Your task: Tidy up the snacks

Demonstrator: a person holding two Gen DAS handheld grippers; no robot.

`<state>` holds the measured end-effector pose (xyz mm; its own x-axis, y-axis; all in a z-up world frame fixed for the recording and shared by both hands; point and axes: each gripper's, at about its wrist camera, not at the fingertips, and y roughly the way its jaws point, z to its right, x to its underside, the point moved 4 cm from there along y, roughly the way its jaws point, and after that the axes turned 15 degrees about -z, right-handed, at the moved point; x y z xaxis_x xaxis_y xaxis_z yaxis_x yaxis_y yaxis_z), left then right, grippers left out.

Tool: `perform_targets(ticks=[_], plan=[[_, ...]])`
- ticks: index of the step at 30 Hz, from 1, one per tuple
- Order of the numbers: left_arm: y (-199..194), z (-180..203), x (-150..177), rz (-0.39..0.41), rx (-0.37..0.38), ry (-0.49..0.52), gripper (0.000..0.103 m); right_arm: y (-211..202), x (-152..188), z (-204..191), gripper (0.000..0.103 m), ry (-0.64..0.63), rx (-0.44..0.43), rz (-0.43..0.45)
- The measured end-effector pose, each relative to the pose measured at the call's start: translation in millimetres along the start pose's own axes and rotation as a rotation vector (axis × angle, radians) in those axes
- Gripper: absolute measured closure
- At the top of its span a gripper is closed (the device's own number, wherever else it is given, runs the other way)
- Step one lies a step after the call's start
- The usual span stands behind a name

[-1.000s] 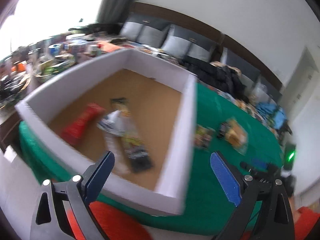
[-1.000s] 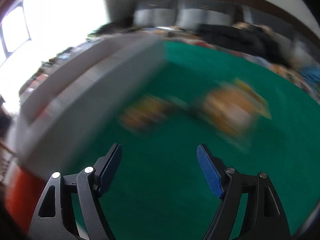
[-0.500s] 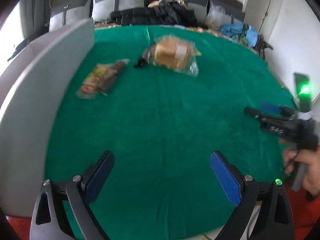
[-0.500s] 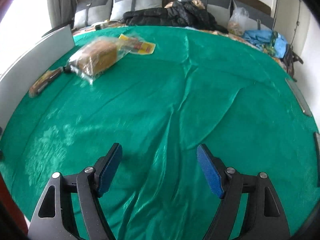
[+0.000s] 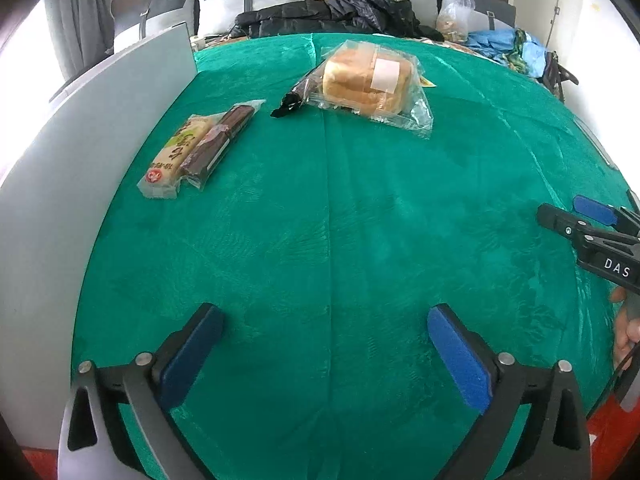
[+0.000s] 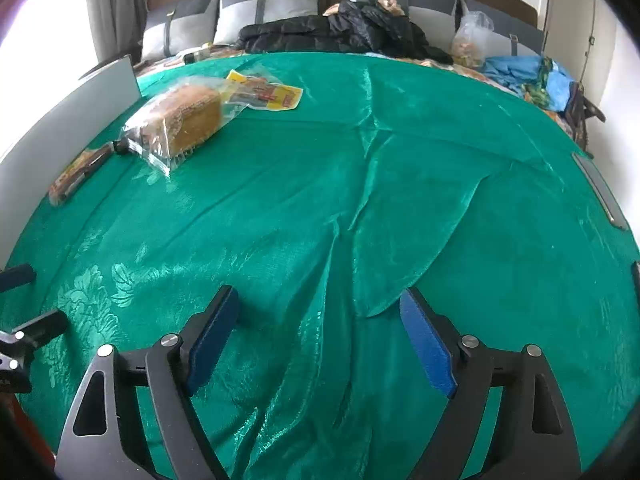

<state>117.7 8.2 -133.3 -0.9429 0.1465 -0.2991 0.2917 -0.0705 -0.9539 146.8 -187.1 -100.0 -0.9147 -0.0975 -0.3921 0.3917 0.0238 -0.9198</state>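
The left gripper (image 5: 324,332) is seen low over the green cloth (image 5: 360,240), jaws spread wide, nothing between the blue pads (image 5: 460,360). Its jaws have just been opening a bit further. The right gripper (image 6: 318,320) is likewise held over the cloth, jaws wide and just opened a little more, only wrinkled fabric under them (no snack within reach of either pair of fingers).

The snacks are found at the far left part of the cloth. A bagged loaf of bread (image 5: 366,84) lies in clear wrap, farthest back in the left view. A small dark wrapper (image 5: 294,98) is seen just beside the loaf's left end, touching or nearly so (cannot be told). Two long packets (image 5: 200,148), one pale with print and one dark brown, lie side by side touching, nearer the grippers and close to the white box wall (image 5: 80,152) along the left edge. A yellow flat packet (image 6: 268,94) is seen behind the loaf in the right view, partly tucked under the bread bag.

The right gripper's tips (image 5: 576,216) are also caught at the right edge of the left view, with part of a hand (image 5: 626,332) below them. A dark jacket (image 6: 340,30) is piled on the cushions behind.
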Motion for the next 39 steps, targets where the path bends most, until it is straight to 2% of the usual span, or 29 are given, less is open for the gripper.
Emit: perform_targets(ticks=[28, 36, 39], plan=[[0.9, 0.0, 1.0, 0.012, -0.003, 0.016, 0.000, -0.2, -0.7, 0.9, 0.017, -0.001, 0.000, -0.001], [-2.9, -3.0, 3.6, -0.021, -0.006, 0.022, 0.001, -0.5, -0.6, 1.1, 0.016, -0.001, 0.000, -0.001], [-14.3, -16.4, -3.0, 0.010, -0.027, 0.009, 0.001, -0.7, -0.6, 1.1, 0.016, -0.001, 0.000, -0.001]])
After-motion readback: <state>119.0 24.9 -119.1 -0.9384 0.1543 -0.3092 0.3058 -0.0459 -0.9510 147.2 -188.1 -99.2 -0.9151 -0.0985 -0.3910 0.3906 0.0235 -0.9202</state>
